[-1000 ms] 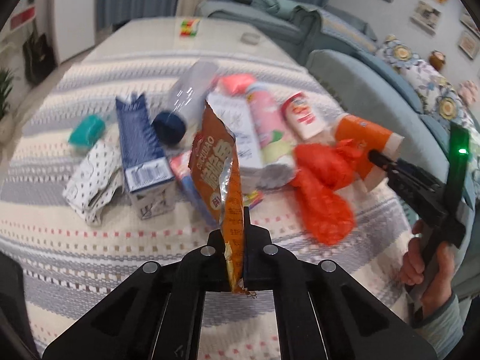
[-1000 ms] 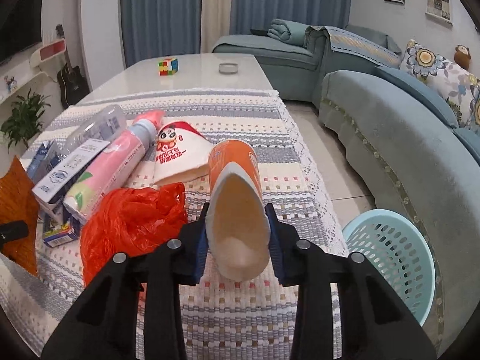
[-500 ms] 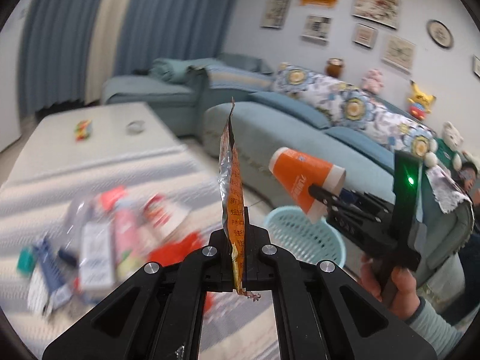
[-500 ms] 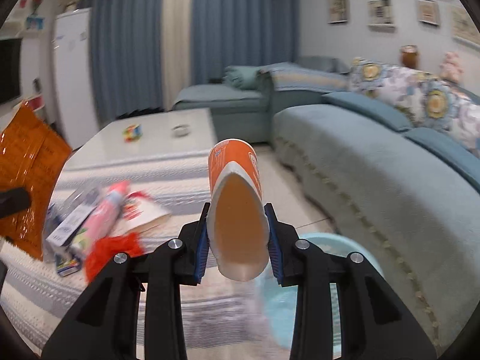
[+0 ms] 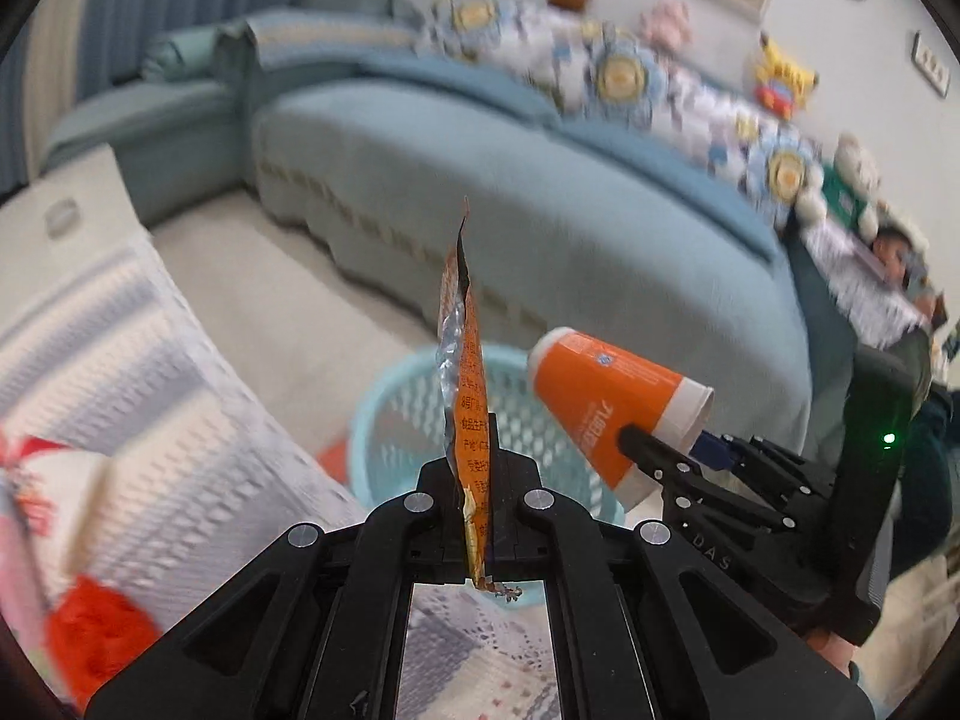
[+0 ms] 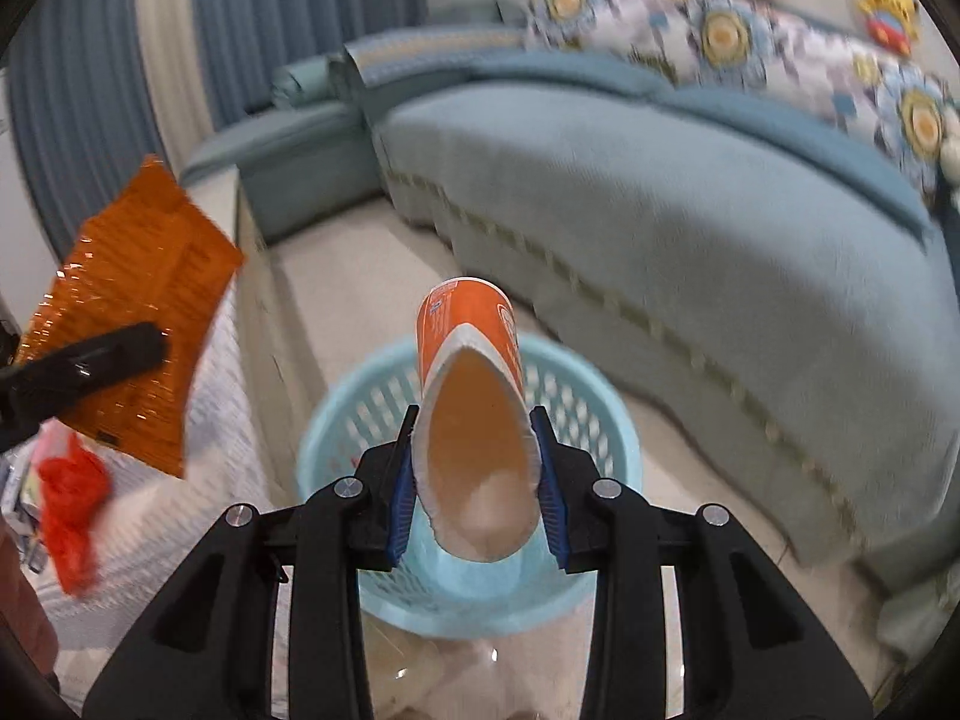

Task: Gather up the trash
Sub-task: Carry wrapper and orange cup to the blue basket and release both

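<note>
My left gripper (image 5: 474, 480) is shut on an orange foil snack wrapper (image 5: 465, 384), held upright edge-on above the light blue basket (image 5: 390, 414). The wrapper also shows in the right wrist view (image 6: 138, 306). My right gripper (image 6: 477, 468) is shut on an orange and white paper cup (image 6: 474, 396), squashed between the pads, its open mouth toward the camera, over the basket (image 6: 336, 420) on the floor. The cup (image 5: 606, 402) and the right gripper (image 5: 636, 444) show at the right of the left wrist view.
The table with a striped cloth (image 5: 138, 396) is at the left, with a red plastic bag (image 6: 69, 498) and other trash on it. A blue sofa (image 6: 690, 228) with flowered cushions runs behind the basket. Beige floor (image 5: 252, 276) lies between table and sofa.
Both grippers have swung from the table to the right and down with their loads. The basket has come to the middle of both views, under the wrapper and the cup.
</note>
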Tool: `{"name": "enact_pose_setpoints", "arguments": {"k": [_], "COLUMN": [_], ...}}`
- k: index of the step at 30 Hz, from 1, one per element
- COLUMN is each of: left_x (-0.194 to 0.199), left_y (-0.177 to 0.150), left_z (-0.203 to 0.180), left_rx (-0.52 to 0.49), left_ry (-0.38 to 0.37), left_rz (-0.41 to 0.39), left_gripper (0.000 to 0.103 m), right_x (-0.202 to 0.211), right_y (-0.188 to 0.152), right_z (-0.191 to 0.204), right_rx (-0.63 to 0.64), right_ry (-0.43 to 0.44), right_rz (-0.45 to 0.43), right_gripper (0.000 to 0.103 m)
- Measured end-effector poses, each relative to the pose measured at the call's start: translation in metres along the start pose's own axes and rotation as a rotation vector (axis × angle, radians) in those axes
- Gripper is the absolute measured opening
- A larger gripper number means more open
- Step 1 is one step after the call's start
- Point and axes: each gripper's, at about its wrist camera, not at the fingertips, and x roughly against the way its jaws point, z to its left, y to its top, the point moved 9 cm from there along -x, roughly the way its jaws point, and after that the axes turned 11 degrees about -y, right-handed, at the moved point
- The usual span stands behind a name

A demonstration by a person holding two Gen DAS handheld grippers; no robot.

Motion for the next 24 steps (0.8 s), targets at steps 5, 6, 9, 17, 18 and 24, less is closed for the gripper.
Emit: {"name": "enact_pose_setpoints", "arguments": {"k": [5,6,9,17,18,24], "left_x": [-0.05,-0.057,-0.067,-0.061,-0.059,-0.034], "left_y": [-0.04,-0.045,-0.053,-0.048,-0.045,-0.035], "left_z": [0.013,0.015,0.016,0.016,0.016,0.014], "left_rx": [0.017,0.02,0.0,-0.003,0.005,0.027], "left_ry": [-0.019,-0.021,-0.002,0.009,0.005,-0.009], "left_rz": [0.155,0.176,0.206,0.168,0.157,0.107], "left_gripper": [0.001,0.002,0.003,0.058,0.059,0.062], "right_x": [-0.038,-0.042,-0.052,-0.051,-0.05,-0.032], "right_y": [-0.038,-0.043,-0.059,-0.063,-0.062,-0.052], "right_z": [-0.008,-0.009,-0.01,-0.008,-0.009,-0.013], "right_rx": [-0.04,-0.049,-0.084,-0.12,-0.122,-0.165], "right_ry": [-0.015,-0.016,-0.004,0.011,0.012,0.068], "right_rz": [0.127,0.142,0.194,0.194,0.191,0.118], "right_gripper": [0.034,0.035,0.038,0.043,0.043,0.052]}}
